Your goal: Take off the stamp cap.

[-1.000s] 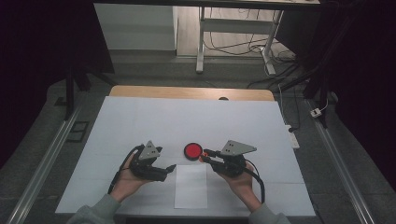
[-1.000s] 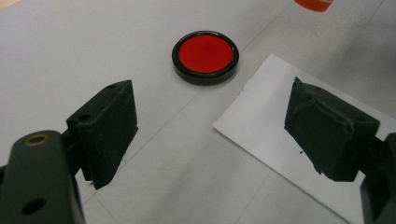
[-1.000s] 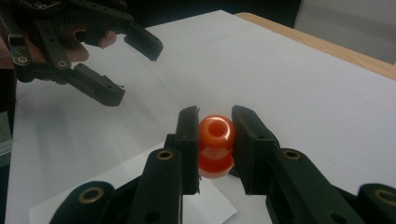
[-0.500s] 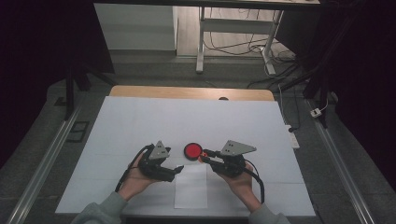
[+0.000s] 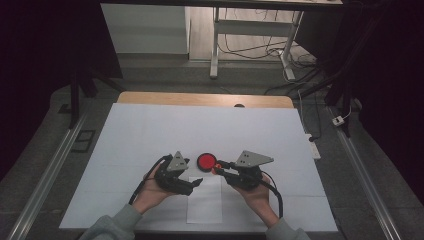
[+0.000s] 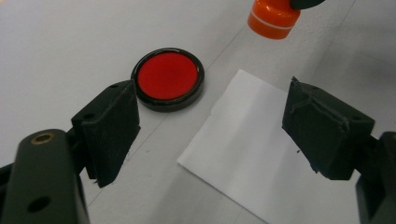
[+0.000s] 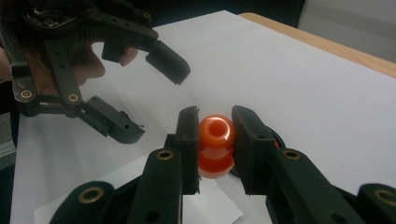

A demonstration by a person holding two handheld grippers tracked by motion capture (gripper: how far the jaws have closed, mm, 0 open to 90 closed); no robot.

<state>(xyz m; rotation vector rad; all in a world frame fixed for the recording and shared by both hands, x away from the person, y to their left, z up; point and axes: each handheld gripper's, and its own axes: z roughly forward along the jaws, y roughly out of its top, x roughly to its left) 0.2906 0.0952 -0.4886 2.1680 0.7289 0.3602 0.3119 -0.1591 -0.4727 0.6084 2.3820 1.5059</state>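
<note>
High view: round red ink pad in a black rim (image 5: 206,161) near the surface's front edge, between both grippers; left gripper view: left gripper (image 6: 210,121), jaws open and empty, could knock the pad; right gripper view: right gripper (image 7: 215,140) clamps orange plastic stamp (image 7: 215,145); smooth knob may slip.

One round red ink pad (image 5: 206,161) in a black rim lies on the table. There is one orange stamp (image 7: 215,145), one small white sheet of paper (image 5: 205,200), and two black grippers, left (image 5: 192,183) and right (image 5: 220,167).
</note>
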